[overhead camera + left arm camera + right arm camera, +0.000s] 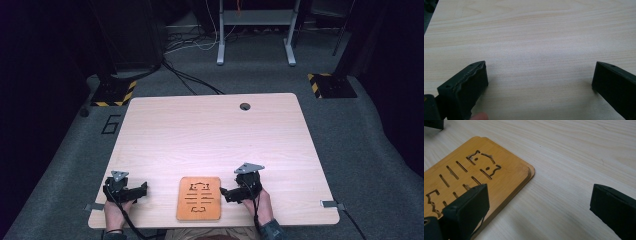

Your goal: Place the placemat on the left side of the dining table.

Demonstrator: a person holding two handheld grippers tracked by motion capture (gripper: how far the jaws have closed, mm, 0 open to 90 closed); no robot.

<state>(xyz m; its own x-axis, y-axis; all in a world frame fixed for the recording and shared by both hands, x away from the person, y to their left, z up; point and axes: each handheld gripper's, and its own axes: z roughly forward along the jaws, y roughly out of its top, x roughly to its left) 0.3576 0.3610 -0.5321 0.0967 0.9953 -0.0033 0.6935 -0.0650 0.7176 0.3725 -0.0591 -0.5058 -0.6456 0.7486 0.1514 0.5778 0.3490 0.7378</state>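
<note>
A flat orange-brown wooden board [199,198] with slots cut through it in an animal shape lies near the table's front edge, between my two hands. My left gripper [142,189] rests on the table to the board's left, apart from it, jaws pointing toward it. In the left gripper view that gripper [540,77] is open over bare wood. My right gripper [224,193] sits just right of the board. In the right gripper view it [539,200] is open, its left jaw over the board [474,175] and its right jaw over the table.
The light wooden table [210,135] has a round cable hole [244,106] near its far edge. Metal clips [332,204] stick out at both front corners. Beyond the table are grey carpet, floor cables, hazard-striped stand bases [114,94] and a white desk frame [255,30].
</note>
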